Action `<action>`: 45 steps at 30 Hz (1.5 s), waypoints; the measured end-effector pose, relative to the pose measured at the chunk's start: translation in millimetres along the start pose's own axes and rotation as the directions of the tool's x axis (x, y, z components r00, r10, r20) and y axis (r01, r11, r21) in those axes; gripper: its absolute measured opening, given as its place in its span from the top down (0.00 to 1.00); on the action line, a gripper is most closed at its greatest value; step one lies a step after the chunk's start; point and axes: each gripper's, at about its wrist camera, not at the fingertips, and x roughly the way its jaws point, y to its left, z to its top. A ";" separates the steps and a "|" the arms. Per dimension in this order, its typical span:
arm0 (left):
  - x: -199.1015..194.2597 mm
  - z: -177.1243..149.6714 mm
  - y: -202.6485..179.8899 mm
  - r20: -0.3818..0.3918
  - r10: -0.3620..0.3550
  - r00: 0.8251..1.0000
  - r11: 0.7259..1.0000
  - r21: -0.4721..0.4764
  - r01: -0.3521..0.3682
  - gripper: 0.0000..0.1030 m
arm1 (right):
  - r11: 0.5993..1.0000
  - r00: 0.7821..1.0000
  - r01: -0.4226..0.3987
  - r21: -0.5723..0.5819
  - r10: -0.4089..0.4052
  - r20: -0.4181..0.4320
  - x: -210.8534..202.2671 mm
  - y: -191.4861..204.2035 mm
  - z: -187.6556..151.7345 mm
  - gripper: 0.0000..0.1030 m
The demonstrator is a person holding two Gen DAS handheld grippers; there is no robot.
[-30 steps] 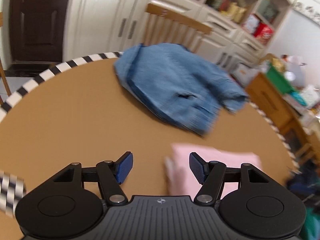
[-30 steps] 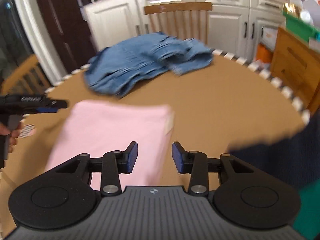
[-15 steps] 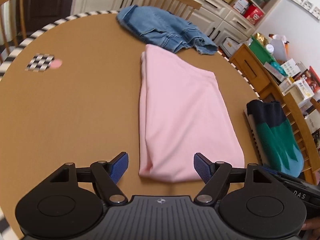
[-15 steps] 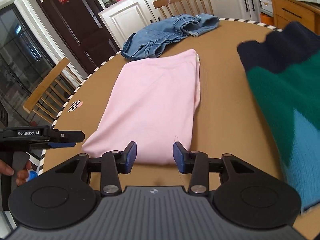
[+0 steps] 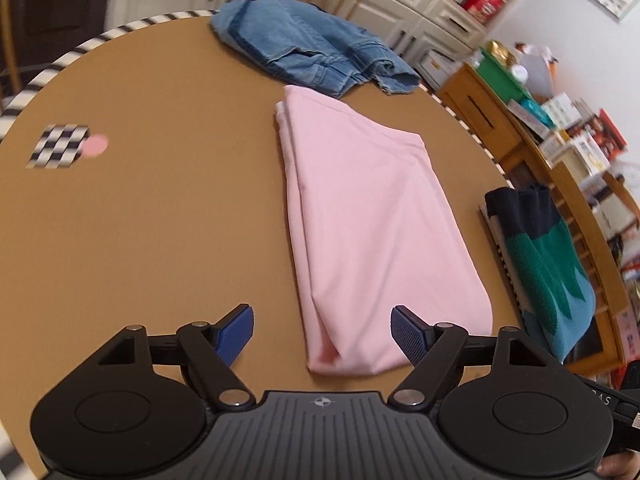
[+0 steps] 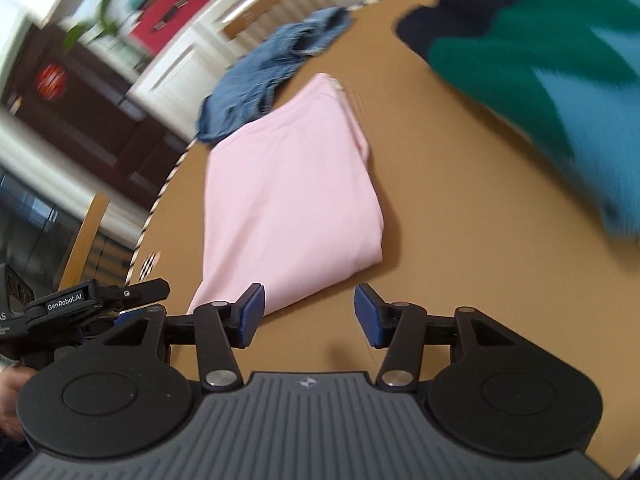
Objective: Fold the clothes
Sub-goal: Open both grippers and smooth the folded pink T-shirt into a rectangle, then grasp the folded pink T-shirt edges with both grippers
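A pink garment [image 5: 372, 216] lies folded into a long strip on the round brown table [image 5: 160, 220]; it also shows in the right wrist view [image 6: 288, 184]. My left gripper [image 5: 322, 334] is open and empty, just short of the strip's near end. My right gripper [image 6: 308, 314] is open and empty, near the strip's near right corner. The left gripper's body shows at the left of the right wrist view [image 6: 80, 304].
Crumpled blue jeans [image 5: 308, 52] lie at the table's far side. A folded green, navy and teal knit [image 5: 548, 264] lies at the right edge. A checkered marker with a pink dot [image 5: 64, 146] sits at the left. Chairs and cabinets surround the table.
Both grippers have pulled back from the far side to the near end of the pink strip. The right wrist view has tilted and the right gripper's jaws have opened wider.
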 end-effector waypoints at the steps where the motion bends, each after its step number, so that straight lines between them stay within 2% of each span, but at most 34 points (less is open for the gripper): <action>1: 4.6 11.0 7.6 -0.017 -0.026 1.000 0.999 0.028 0.027 0.24 | 0.999 1.000 0.012 0.043 -0.013 0.016 3.3 1.5 -5.7 0.48; 3: 14.6 33.9 23.2 -0.055 -0.084 0.995 0.993 0.084 0.088 0.24 | 0.989 0.997 0.039 0.142 -0.048 0.059 10.5 5.6 -18.9 0.48; 5: 24.7 57.9 37.5 -0.101 -0.140 0.985 0.976 0.153 0.154 0.24 | 0.963 0.989 0.060 0.264 -0.094 0.118 17.8 10.2 -34.8 0.46; 9: 29.3 101.7 57.5 -0.172 -0.188 0.967 0.931 0.282 0.232 0.24 | 0.877 0.955 0.032 0.479 -0.168 0.244 35.8 22.7 -69.1 0.45; 11: 28.1 119.7 63.7 -0.196 -0.204 0.959 0.905 0.335 0.261 0.24 | 0.828 0.948 -0.011 0.561 -0.171 0.269 43.2 27.6 -79.8 0.45; 14: 29.4 142.6 68.1 -0.240 -0.226 0.944 0.874 0.379 0.305 0.24 | 0.777 0.942 -0.061 0.627 -0.162 0.293 53.2 30.3 -90.4 0.45; 19: 44.5 190.5 49.9 -0.282 -0.206 0.937 0.807 0.493 0.326 0.21 | 0.728 0.923 -0.109 0.677 -0.179 0.341 60.7 29.4 -100.6 0.45; 22: 70.2 224.0 32.4 -0.344 -0.199 0.918 0.766 0.530 0.365 0.21 | 0.692 0.909 -0.112 0.713 -0.218 0.354 64.8 35.9 -106.2 0.45; 24: 95.2 246.5 20.8 -0.396 -0.192 0.898 0.752 0.528 0.394 0.21 | 0.667 0.899 -0.115 0.736 -0.245 0.362 67.5 40.2 -109.9 0.45; 26: 123.4 267.8 11.5 -0.466 -0.207 0.860 0.744 0.497 0.448 0.21 | 0.641 0.889 -0.119 0.758 -0.272 0.369 70.3 44.5 -113.7 0.45; 28: 154.1 284.4 2.9 -0.538 -0.219 0.814 0.732 0.461 0.501 0.21 | 0.621 0.874 -0.108 0.776 -0.313 0.372 74.6 52.0 -111.8 0.45; 30: 183.8 295.5 -5.2 -0.598 -0.194 0.777 0.722 0.449 0.526 0.21 | 0.596 0.853 -0.108 0.795 -0.356 0.382 81.2 59.3 -108.1 0.44; 33: 217.3 302.2 -17.2 -0.665 -0.140 0.734 0.680 0.474 0.559 0.21 | 0.573 0.822 -0.121 0.810 -0.400 0.406 91.6 65.5 -105.3 0.44; 35: 234.5 302.6 -23.3 -0.712 -0.116 0.692 0.662 0.464 0.589 0.21 | 0.547 0.808 -0.131 0.827 -0.425 0.409 96.1 67.3 -102.6 0.44; 37: 249.6 301.6 -27.5 -0.756 -0.105 0.646 0.661 0.432 0.613 0.21 | 0.520 0.796 -0.144 0.842 -0.445 0.411 99.9 67.7 -99.6 0.44; 39: 260.0 300.3 -30.3 -0.789 -0.123 0.602 0.660 0.388 0.643 0.16 | 0.511 0.792 -0.158 0.845 -0.446 0.418 102.2 65.2 -96.3 0.44; 41: 268.3 300.0 -32.9 -0.819 -0.140 0.556 0.660 0.341 0.669 0.03 | 0.512 0.792 -0.157 0.844 -0.445 0.418 103.1 62.7 -93.5 0.45; 43: 273.9 299.1 -36.0 -0.846 -0.141 0.514 0.657 0.308 0.688 0.01 | 0.512 0.793 -0.154 0.845 -0.446 0.414 103.5 59.7 -89.2 0.45; 45: 278.2 295.5 -39.9 -0.879 -0.126 0.461 0.646 0.280 0.710 0.01 | 0.520 0.794 -0.144 0.842 -0.448 0.412 103.6 57.2 -83.6 0.45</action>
